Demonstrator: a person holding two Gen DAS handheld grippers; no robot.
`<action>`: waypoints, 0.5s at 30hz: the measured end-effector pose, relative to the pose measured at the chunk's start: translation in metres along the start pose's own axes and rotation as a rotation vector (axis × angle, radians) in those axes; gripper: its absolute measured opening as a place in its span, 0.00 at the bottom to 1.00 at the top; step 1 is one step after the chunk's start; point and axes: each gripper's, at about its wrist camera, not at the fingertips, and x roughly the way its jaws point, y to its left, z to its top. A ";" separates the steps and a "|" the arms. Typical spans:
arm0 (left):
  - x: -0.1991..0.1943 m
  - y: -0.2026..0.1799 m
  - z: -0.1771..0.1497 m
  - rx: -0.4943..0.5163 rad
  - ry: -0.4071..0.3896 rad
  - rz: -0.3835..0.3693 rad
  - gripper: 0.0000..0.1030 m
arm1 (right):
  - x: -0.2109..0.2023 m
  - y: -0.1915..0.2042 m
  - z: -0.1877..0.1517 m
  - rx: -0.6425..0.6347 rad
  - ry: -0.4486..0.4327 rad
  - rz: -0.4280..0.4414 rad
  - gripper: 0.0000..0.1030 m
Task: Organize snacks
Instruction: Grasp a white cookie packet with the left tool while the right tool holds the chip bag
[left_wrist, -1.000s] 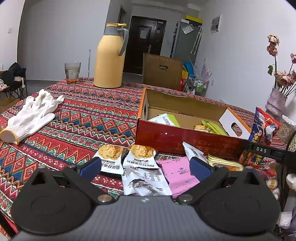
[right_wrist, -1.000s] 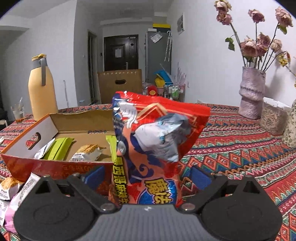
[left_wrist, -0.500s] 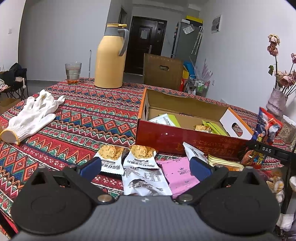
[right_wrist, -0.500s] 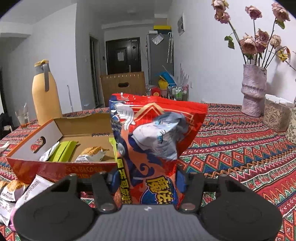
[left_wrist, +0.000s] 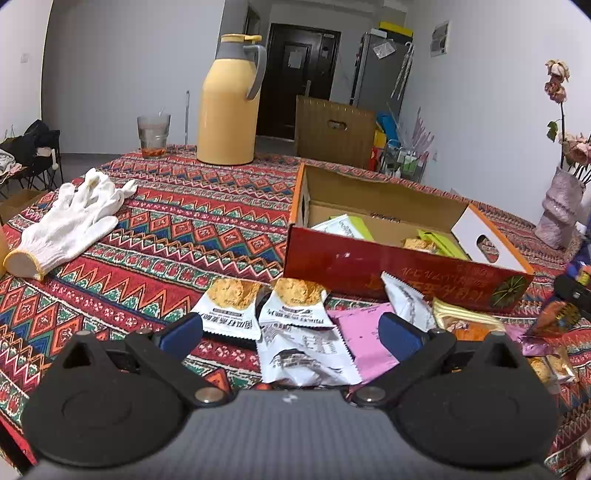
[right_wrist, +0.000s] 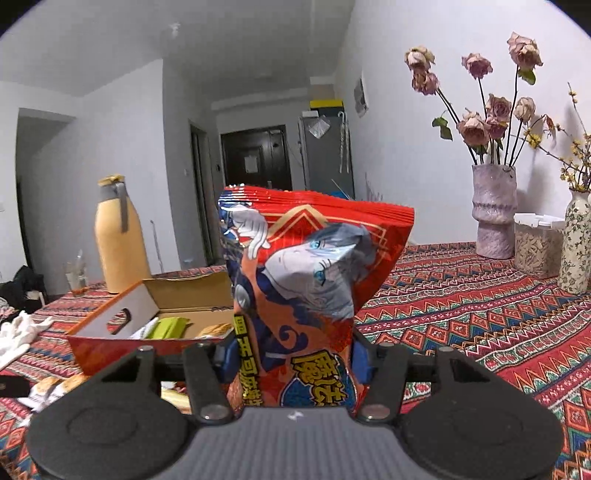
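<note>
Right gripper (right_wrist: 291, 360) fingers pinch red snack bag (right_wrist: 314, 280) upright, bag blocking the view ahead; open cardboard box (right_wrist: 110, 332) left, vase (right_wrist: 495, 218) right. Left gripper (left_wrist: 291, 334) fingers spread wide, nothing between, over loose snack packets (left_wrist: 291, 306) just before box; white glove (left_wrist: 70, 225), yellow thermos (left_wrist: 229, 110) beyond.
</note>
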 end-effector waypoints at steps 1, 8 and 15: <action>0.001 0.000 0.000 0.001 0.005 0.004 1.00 | -0.003 0.001 -0.001 0.000 -0.003 0.001 0.54; 0.008 0.004 0.005 0.039 0.013 0.032 1.00 | -0.009 0.000 -0.006 0.005 -0.008 0.004 0.54; 0.036 0.020 0.023 0.093 0.063 0.109 1.00 | -0.009 0.000 -0.007 0.010 -0.006 -0.005 0.54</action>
